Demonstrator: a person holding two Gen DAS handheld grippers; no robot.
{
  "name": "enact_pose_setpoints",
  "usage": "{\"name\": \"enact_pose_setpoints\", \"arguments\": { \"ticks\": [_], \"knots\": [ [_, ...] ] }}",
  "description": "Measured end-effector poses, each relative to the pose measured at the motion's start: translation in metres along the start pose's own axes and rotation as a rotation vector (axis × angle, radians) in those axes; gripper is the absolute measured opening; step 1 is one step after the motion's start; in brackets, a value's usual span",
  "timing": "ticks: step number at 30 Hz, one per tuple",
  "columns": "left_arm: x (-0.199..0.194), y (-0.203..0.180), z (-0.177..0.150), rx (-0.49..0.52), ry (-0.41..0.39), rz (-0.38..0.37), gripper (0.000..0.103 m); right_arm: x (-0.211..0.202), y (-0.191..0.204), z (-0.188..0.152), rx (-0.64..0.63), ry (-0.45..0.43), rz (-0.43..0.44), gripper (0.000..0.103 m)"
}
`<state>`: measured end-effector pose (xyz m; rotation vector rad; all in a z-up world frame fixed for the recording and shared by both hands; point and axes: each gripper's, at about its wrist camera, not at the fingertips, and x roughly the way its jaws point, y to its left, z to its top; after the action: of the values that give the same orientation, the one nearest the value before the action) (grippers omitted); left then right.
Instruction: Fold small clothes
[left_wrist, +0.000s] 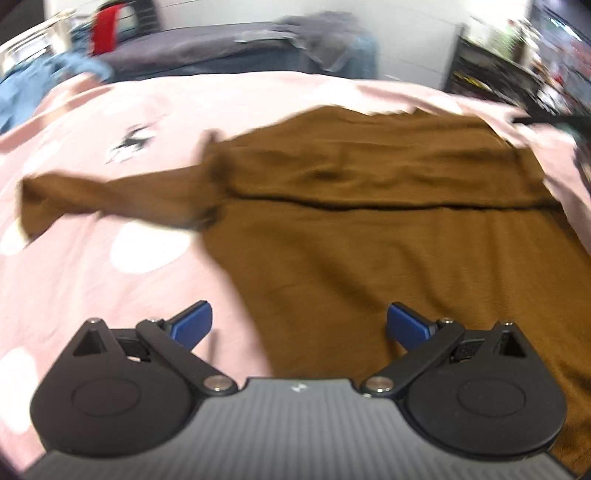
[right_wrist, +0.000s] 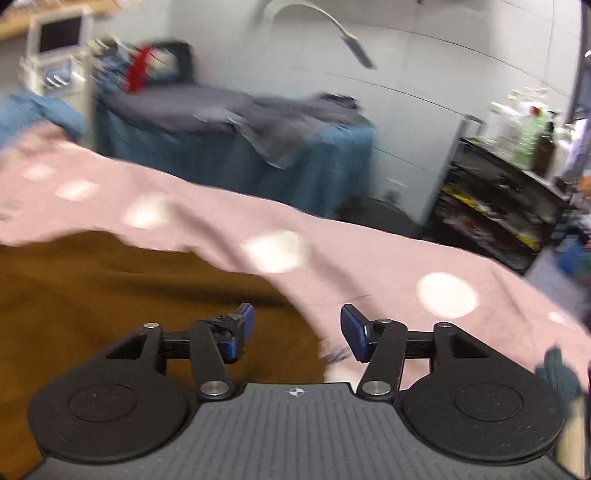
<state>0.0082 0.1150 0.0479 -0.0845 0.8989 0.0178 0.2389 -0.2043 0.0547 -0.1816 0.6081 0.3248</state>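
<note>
- Behind the work surface, toward twelve o'clock, a table draped in blue cloth (right_wrist: 236, 162) carries a heap of grey clothes (right_wrist: 258, 114), and something red (right_wrist: 138, 68) hangs at its eleven o'clock corner.
- Off at two o'clock a black shelf unit (right_wrist: 498, 206) stands against the pale wall, with bottles (right_wrist: 528, 136) on its top.
- A white bent lamp (right_wrist: 332, 26) reaches out from the wall high up at one o'clock.
- Blue denim fabric (left_wrist: 48, 77) lies bunched at ten o'clock, just beside the edge of the pink spotted sheet (left_wrist: 110, 277) that covers the whole work surface.
- Nothing lies between either gripper and the garment.
- The brown garment (left_wrist: 369, 258) lies spread flat on the pink sheet, its far part folded over so a dark crease runs across from nine to three o'clock.
- One sleeve (left_wrist: 103, 203) stretches out toward nine o'clock, twisted and rumpled.
- The left gripper (left_wrist: 299, 321) hovers over the garment's near edge, its blue pads wide apart and empty.
- The right gripper (right_wrist: 295, 328) hangs over the garment's three o'clock border where brown meets pink, jaws parted, gripping nothing.
- Both views are blurred, so finer cloth detail cannot be told.
</note>
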Motion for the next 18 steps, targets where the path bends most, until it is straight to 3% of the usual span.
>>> {"name": "enact_pose_setpoints", "arguments": {
  "ticks": [2, 5, 8, 12, 16, 18],
  "knots": [
    [-0.016, 0.017, -0.007, -0.034, -0.018, 0.015, 0.103, -0.035, 0.013, -0.012, 0.0, 0.0, 0.126, 0.079],
    [-0.035, 0.04, -0.02, -0.061, 0.005, 0.015, 0.102, -0.078, 0.041, -0.044, -0.042, 0.057, 0.294, 0.079],
    [-0.049, 0.051, -0.035, -0.088, 0.069, -0.059, 0.096, -0.109, 0.068, -0.081, -0.085, 0.101, 0.394, 0.079],
    [-0.063, 0.049, -0.061, -0.117, 0.087, -0.146, 0.092, -0.148, 0.084, -0.111, -0.107, 0.098, 0.388, 0.079],
    [-0.062, 0.038, -0.075, -0.146, 0.119, -0.243, 0.068, -0.162, 0.083, -0.128, -0.122, 0.133, 0.351, 0.079],
    [-0.057, 0.031, -0.081, -0.148, 0.134, -0.247, 0.055, -0.165, 0.082, -0.133, -0.1, 0.155, 0.35, 0.079]
  ]
}}
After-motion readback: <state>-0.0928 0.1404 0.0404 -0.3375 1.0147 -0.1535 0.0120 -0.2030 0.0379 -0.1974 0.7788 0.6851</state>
